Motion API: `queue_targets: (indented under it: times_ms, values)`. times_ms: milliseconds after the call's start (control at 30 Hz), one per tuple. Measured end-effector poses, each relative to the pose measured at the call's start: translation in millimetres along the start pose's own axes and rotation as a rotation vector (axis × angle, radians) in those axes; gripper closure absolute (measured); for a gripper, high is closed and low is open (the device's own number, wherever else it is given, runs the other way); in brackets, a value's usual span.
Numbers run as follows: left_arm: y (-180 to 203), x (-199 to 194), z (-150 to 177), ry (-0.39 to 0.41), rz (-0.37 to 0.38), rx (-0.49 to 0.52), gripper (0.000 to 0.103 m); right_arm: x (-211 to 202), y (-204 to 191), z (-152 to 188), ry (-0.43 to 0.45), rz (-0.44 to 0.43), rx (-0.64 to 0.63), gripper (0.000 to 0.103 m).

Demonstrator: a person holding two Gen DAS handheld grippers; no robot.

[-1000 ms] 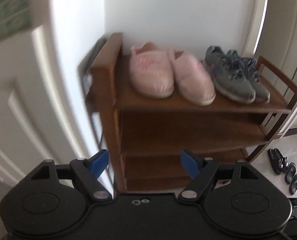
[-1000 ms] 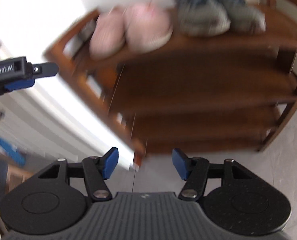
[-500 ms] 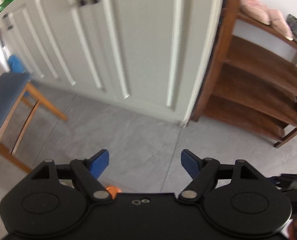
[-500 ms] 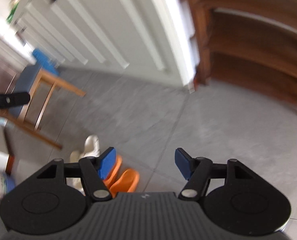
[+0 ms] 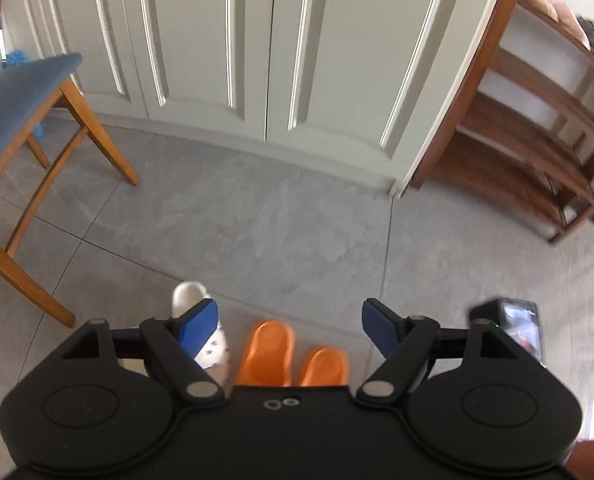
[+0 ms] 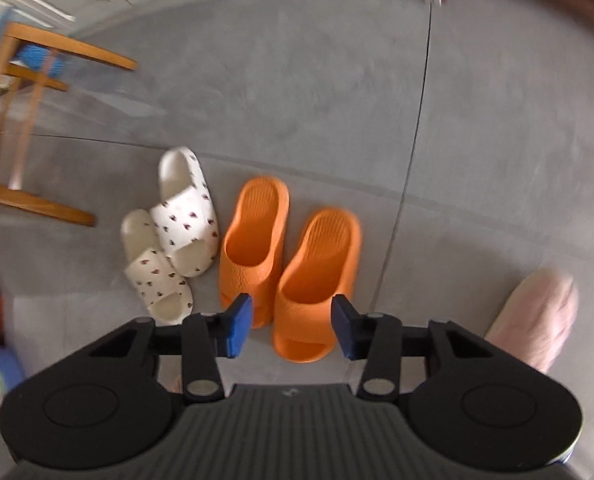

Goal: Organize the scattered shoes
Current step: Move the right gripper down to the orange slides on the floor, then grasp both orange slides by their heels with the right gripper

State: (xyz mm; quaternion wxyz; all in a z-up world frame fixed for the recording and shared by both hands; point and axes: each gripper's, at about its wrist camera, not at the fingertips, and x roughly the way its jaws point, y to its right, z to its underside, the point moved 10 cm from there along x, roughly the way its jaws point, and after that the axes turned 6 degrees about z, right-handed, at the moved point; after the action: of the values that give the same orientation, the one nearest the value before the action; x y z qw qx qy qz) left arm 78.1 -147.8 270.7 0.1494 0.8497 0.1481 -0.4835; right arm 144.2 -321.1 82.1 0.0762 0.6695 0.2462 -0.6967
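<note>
left gripper [image 5: 291, 320] spread | right gripper [image 6: 292, 326] spread | ribbed orange foam slides [image 6: 289, 256] | grey tile floor [image 6: 477, 140]

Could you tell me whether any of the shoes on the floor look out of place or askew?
Yes: the white patterned slides lie crooked, one overlapping the other, unlike the orange slides beside them. A pink slipper sits alone at the right.

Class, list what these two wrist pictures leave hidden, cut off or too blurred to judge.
1. Left wrist view: the orange rubber slides have their fronts hidden behind the left claw body.
2. Right wrist view: the fluffy pink slipper is blurred and partly covered by the right claw.
3. Left wrist view: footwear on the brown wooden shoe rack is cut off by the edge.
</note>
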Motion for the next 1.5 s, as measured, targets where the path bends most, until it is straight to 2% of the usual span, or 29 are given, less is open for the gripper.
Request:
queue_targets:
  times_ms: [133,233,367,467,633,667,700,767,867,933,1000,1033,1100,1167,1233,1267,1300,1433,1500]
  values:
    - [-42.2,31.1,35.7,-0.011,-0.044,0.077,0.024,60.6,-34.8,18.7,-0.012,0.047,0.122,0.055]
    - [-62.2,71.5,52.7,0.002,-0.056,0.107,0.024,105.1,-45.7,24.1,-0.014,0.082,0.19,0.053]
    - [-75.1,121.7,70.4,0.032,-0.05,0.138,0.024,145.4,-43.8,13.1,0.034,0.13,0.124,0.048]
    - [-89.2,160.7,82.1,0.043,-0.045,0.147,0.024,170.9,-33.6,8.5,0.037,0.158,0.131,0.044]
    - [-105.3,197.3,96.4,0.03,-0.031,0.169,0.024,205.1,-25.2,3.9,0.003,0.205,0.157,0.042]
    - [-105.6,201.3,97.5,0.026,-0.023,0.176,0.024,210.5,-24.3,2.8,-0.003,0.227,0.159,0.038]
    - [-105.5,204.0,98.0,0.026,-0.018,0.184,0.024,213.2,-22.6,0.8,-0.001,0.246,0.167,0.029]
    - [-103.7,209.0,97.6,0.029,-0.004,0.201,0.024,217.8,-19.3,-1.5,0.001,0.274,0.191,0.018]
    - [-102.3,213.3,95.9,0.03,0.006,0.207,0.024,221.3,-13.2,-4.0,-0.001,0.225,0.279,0.018]
    - [-103.1,214.4,94.6,0.034,0.011,0.201,0.024,214.0,-12.0,-5.8,0.006,0.222,0.317,0.018]
    - [-104.3,215.7,94.2,0.03,0.014,0.194,0.024,211.0,-13.0,-8.2,0.018,0.217,0.319,0.018]
    - [-104.7,216.1,94.3,0.027,0.015,0.192,0.024,217.3,-15.0,-7.3,-0.009,0.21,0.306,0.018]
    - [-105.0,216.9,93.3,0.023,0.016,0.194,0.024,231.3,-16.1,-5.8,-0.057,0.213,0.285,0.021]
    - [-104.9,218.8,92.0,0.02,0.022,0.203,0.024,248.9,-14.0,-4.3,-0.102,0.243,0.257,0.038]
    - [-102.9,222.1,92.2,0.012,0.029,0.219,0.024,251.6,-16.4,-4.2,-0.103,0.263,0.218,0.044]
    - [-102.0,223.2,92.6,0.006,0.03,0.222,0.024,249.3,-18.6,-3.9,-0.1,0.267,0.184,0.056]
    - [-101.2,223.8,92.8,-0.001,0.031,0.22,0.024,245.6,-19.0,-3.4,-0.093,0.256,0.167,0.076]
    - [-96.9,216.3,87.7,-0.013,0.042,0.187,0.024,226.4,-4.7,6.5,-0.077,0.147,0.191,0.078]
    - [-91.1,209.5,82.8,-0.006,0.048,0.205,0.024,211.7,5.0,11.0,-0.045,0.067,0.236,0.078]
